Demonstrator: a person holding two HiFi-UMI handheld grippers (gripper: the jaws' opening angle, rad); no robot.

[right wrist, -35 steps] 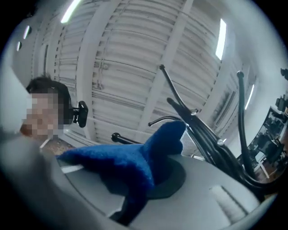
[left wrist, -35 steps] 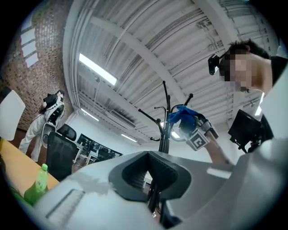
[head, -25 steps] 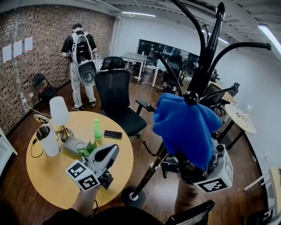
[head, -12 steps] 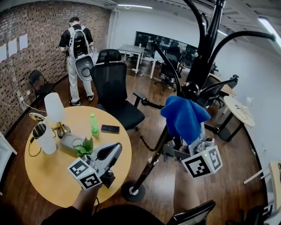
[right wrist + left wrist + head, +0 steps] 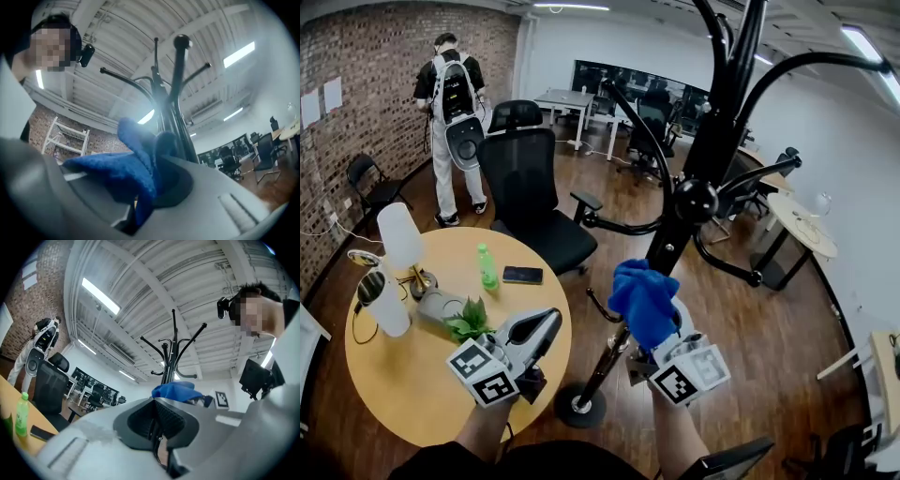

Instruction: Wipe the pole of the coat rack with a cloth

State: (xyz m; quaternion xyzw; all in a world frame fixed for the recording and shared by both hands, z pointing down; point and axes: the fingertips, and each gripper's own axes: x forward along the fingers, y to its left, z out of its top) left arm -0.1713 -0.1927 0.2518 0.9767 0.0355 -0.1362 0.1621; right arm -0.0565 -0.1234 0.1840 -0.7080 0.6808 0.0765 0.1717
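Blue cloth (image 5: 645, 302), clamped in my right tool (image 5: 661, 339), sits against the pole (image 5: 670, 246) at lower centre; mid-wipe, I'd slide downward next. My left tool (image 5: 549, 325) is closed, empty.

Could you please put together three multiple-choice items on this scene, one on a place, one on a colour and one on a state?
1. Where does the green bottle stand?
A) on the round table
B) in a box
C) on a windowsill

2. What colour is the cloth?
A) red
B) blue
C) white

3. In what state is the right hand-held gripper?
A) open and empty
B) shut on the cloth
C) shut on a cup

Answers:
1 A: the head view shows the bottle upright on the tabletop.
2 B: the cloth is bright blue in the head view and the right gripper view.
3 B: the right gripper view shows the cloth pinched between its jaws.
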